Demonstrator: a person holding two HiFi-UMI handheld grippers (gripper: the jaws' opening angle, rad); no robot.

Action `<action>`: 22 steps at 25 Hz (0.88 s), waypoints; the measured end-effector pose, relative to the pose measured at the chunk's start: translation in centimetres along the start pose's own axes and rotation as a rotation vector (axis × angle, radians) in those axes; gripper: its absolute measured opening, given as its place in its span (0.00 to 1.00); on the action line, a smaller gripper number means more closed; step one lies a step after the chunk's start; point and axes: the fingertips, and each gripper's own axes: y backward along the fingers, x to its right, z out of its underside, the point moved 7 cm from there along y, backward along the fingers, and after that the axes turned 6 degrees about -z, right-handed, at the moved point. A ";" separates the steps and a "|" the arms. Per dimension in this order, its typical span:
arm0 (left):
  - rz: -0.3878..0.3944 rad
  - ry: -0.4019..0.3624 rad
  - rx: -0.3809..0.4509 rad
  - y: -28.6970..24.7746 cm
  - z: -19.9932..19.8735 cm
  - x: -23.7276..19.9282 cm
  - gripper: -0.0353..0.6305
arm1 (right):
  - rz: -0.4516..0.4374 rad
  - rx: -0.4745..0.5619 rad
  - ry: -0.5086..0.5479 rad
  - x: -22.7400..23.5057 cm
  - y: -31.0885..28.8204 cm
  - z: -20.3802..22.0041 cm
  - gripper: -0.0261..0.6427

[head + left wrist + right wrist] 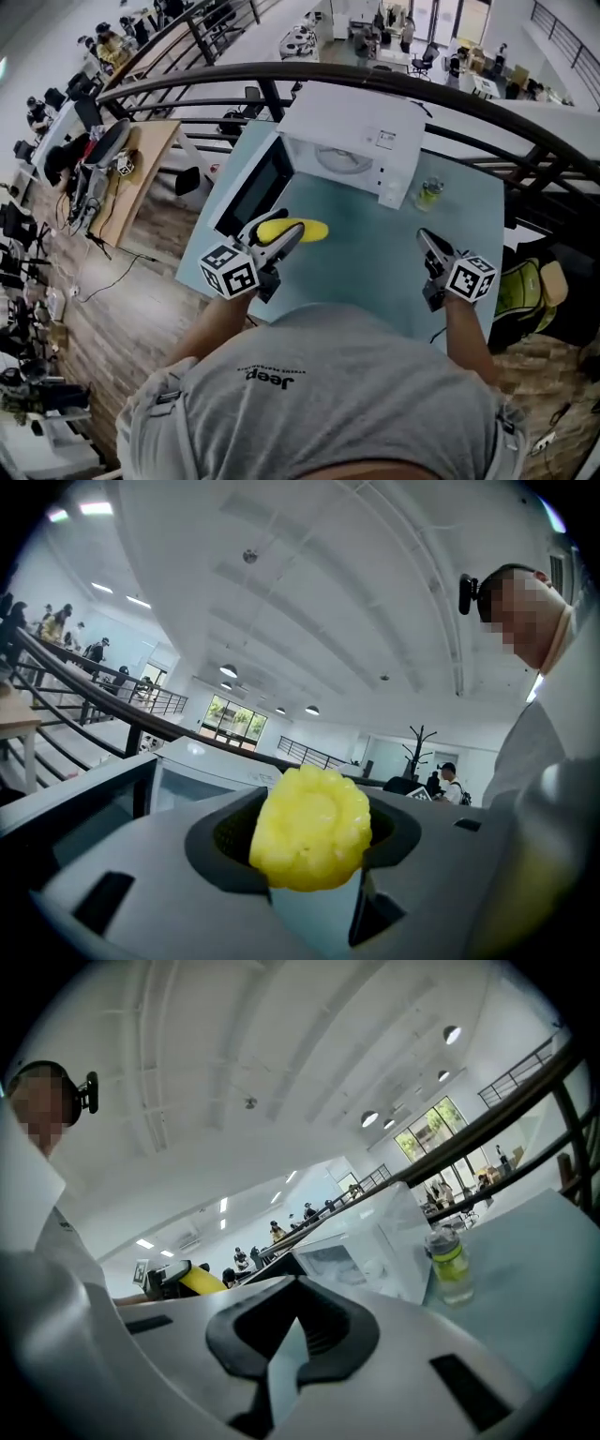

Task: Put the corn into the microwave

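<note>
While the left gripper (279, 234) clamps the yellow corn cob (307, 230) above the teal table (375, 258), the white microwave (352, 141) sits just ahead with its dark-windowed door (255, 186) open. Clear green-labelled bottle (429, 192) beside it. Right gripper (424, 238) has its jaws together, empty.

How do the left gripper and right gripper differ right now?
The left gripper grips the yellow corn; the right gripper is empty. The left gripper's jaws stand apart around the corn; the right gripper's sit nearly together. Both point toward the open microwave.
</note>
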 end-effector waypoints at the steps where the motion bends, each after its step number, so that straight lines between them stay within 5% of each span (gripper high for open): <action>1: 0.006 -0.007 -0.014 -0.1 0.2 -0.3 0.43 | 0.006 -0.003 -0.020 0.3 -0.4 0.8 0.07; 7: 0.071 0.008 -0.059 -0.6 0.7 -6.1 0.43 | 0.076 -0.007 -0.026 -0.2 -5.9 2.3 0.07; 13: 0.150 0.023 -0.009 -0.9 0.3 -11.5 0.43 | 0.170 -0.022 0.066 -3.7 -11.7 1.4 0.07; 22: 0.105 0.015 0.037 1.4 -0.2 -14.5 0.43 | 0.174 -0.051 0.149 -5.6 -15.5 0.4 0.06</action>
